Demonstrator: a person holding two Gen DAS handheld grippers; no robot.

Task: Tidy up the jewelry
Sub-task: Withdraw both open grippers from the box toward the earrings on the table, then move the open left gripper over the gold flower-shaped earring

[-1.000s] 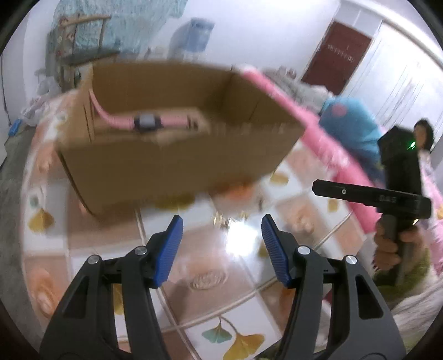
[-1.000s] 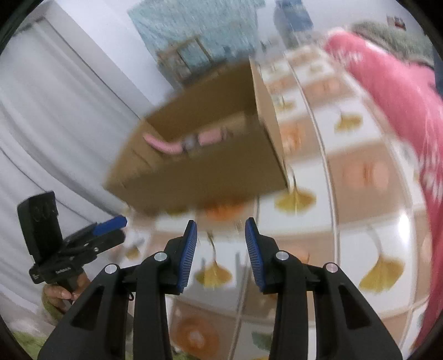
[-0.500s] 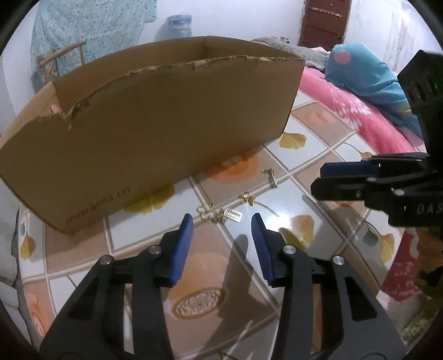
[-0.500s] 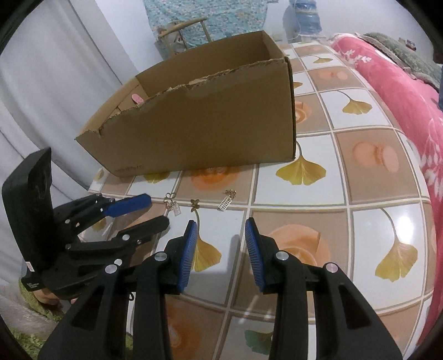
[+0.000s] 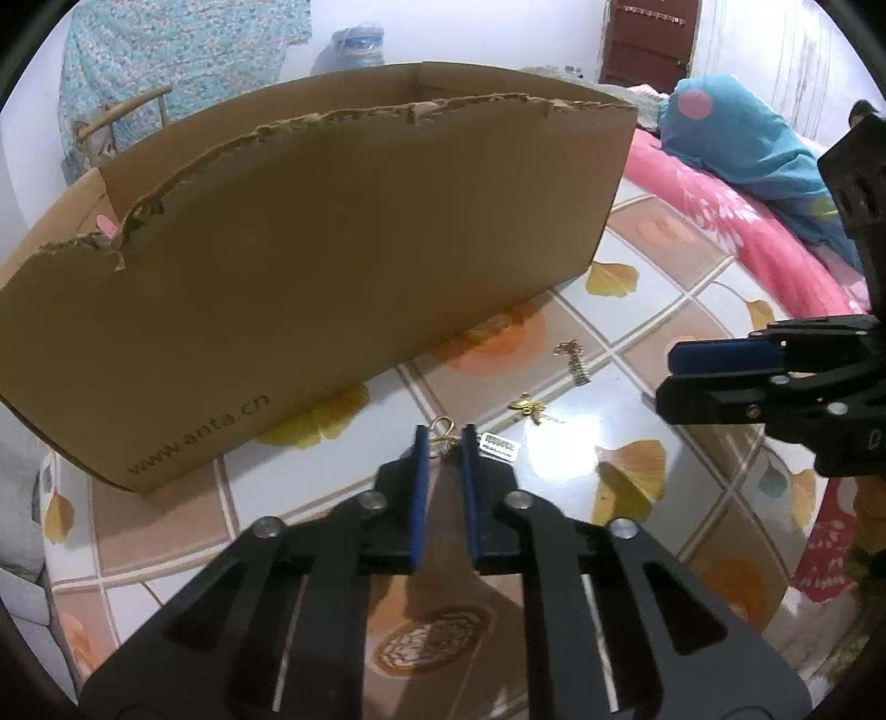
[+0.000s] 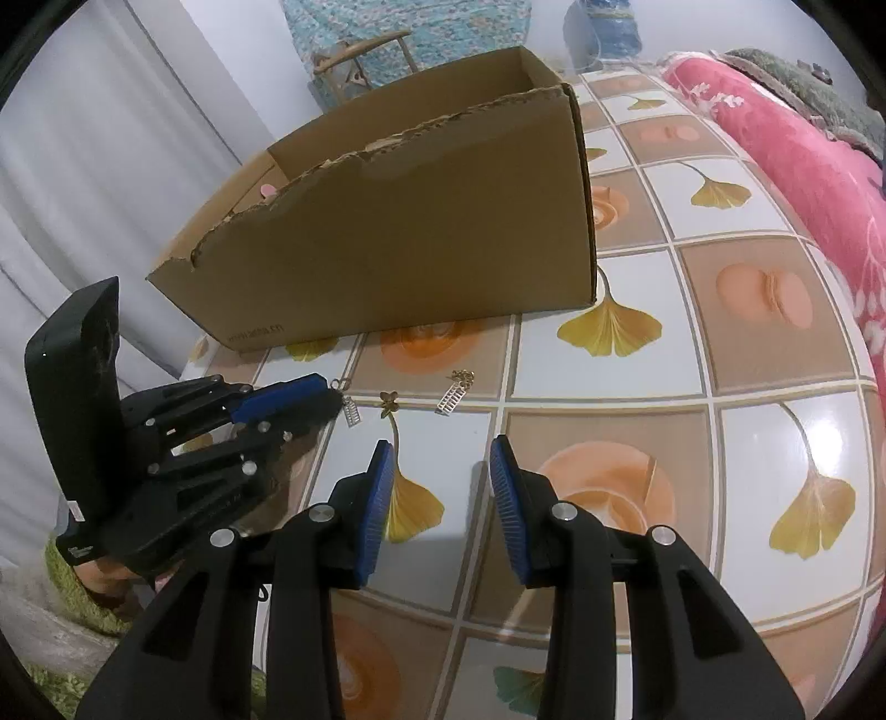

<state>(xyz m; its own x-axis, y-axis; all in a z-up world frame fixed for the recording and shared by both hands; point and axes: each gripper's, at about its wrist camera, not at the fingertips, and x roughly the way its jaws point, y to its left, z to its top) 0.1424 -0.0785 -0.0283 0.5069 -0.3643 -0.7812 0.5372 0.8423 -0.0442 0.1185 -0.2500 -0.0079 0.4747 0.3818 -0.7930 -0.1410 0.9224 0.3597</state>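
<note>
L gripper (image 5: 441,443) was down on the tiled table (image 5: 637,387), jaws closing w/ the gold hook earring (image 5: 443,429) between the blue pads; the pads looked to be pinching it, its white tag (image 5: 498,446) sticking out just right of the tips. R gripper (image 6: 443,459) hovered near the front, jaws partly open, nothing between them. Two more pieces lay loose on the table betw. the grippers and the box (image 5: 332,266): a small gold butterfly (image 6: 389,400) and a ladder-shaped earring (image 6: 454,394), close together but apart. The cardboard box stood just beyond the jewelry, its torn near wall blocking the view inside; only a bit of pink (image 6: 269,190) showed over the rim at far left. A pink blanket (image 6: 803,138) ran along the table's right side, a blue bundle (image 5: 736,144) on it; chair (image 6: 360,55) and water jug (image 5: 357,47) stood far behind the box.
</note>
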